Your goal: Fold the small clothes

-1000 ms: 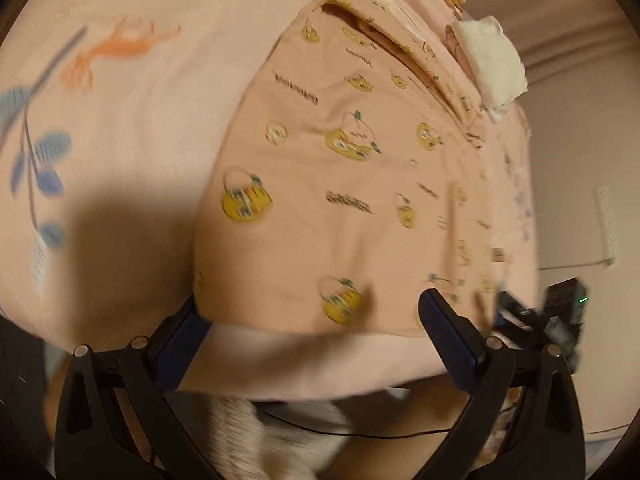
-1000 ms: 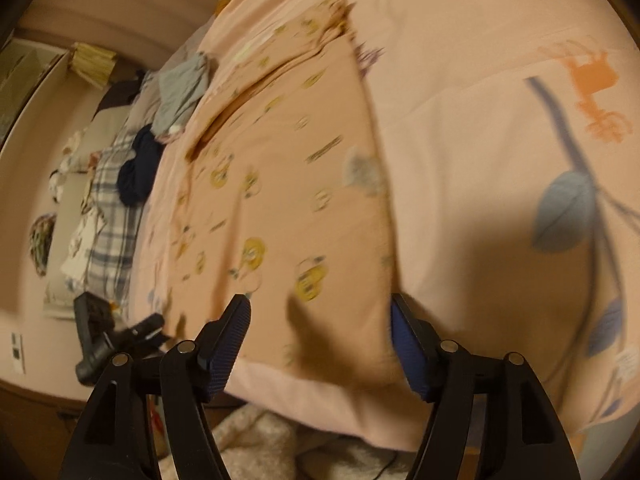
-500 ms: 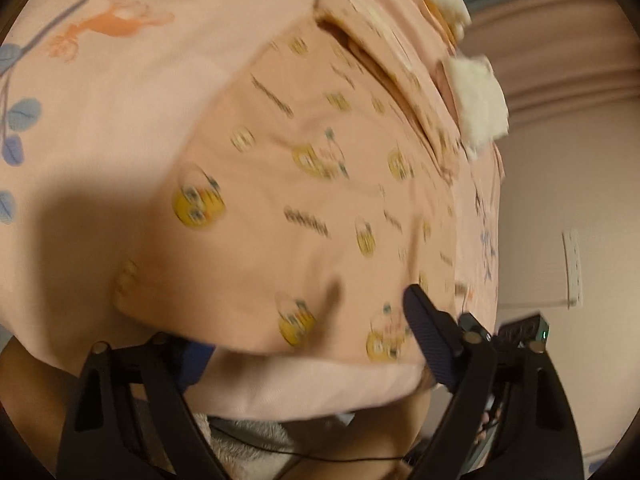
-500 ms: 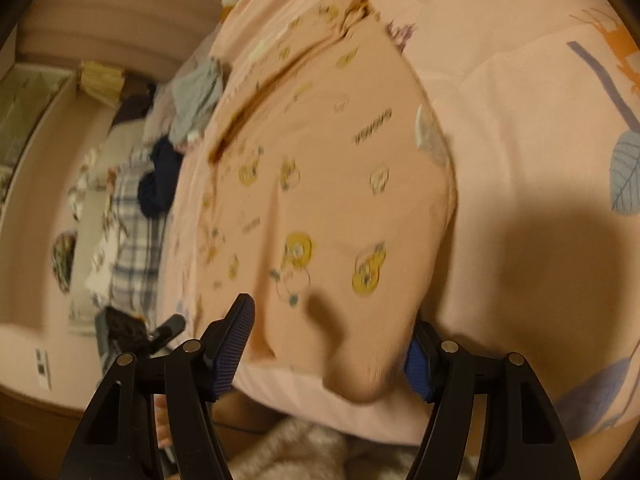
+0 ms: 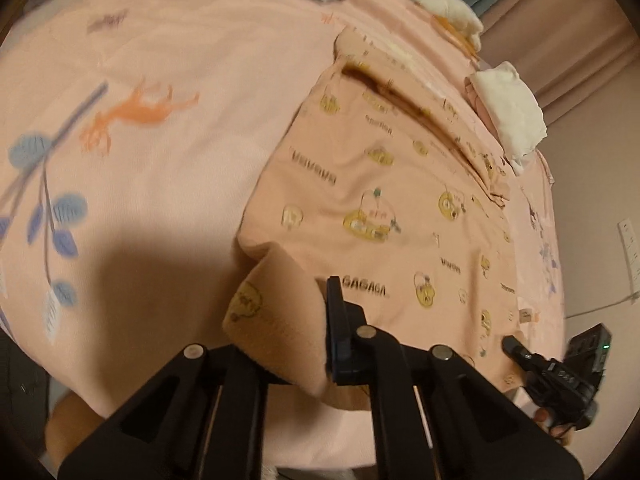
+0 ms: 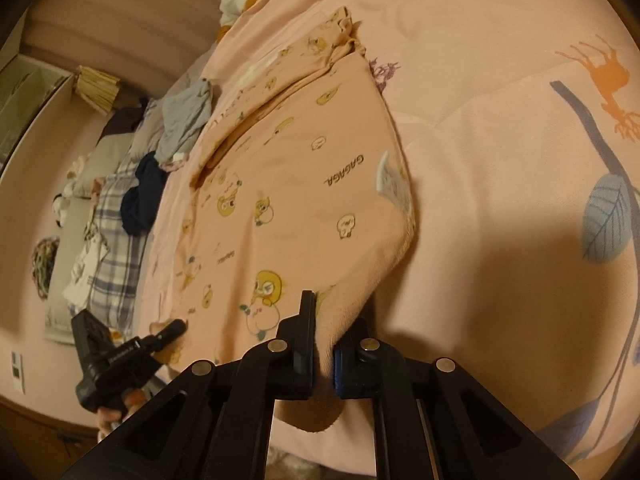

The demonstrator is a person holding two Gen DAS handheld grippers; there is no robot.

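The small peach cotton garment printed with yellow cartoon ducks and "GAGAGA" lettering (image 5: 384,216) lies spread on a pink quilted bedspread with orange deer and blue leaf motifs (image 5: 152,80), running away from both sets of fingers. The left gripper (image 5: 288,328) is clamped on the garment's near corner: the cloth is bunched against its blue-padded right finger (image 5: 334,320) and hides the other finger. The right gripper (image 6: 322,344) is pinched tight on the opposite near corner (image 6: 344,312), its 2 pads pressed on a fold of hem that hangs below them. In each wrist view the other gripper shows beyond the fingers at the garment's near edge. Far past the fingers, a white folded cloth (image 5: 510,110) rests just beside the garment's far end, and a grey garment (image 6: 186,118) and dark navy clothing (image 6: 142,196) lie to the left of the right gripper's fingers.
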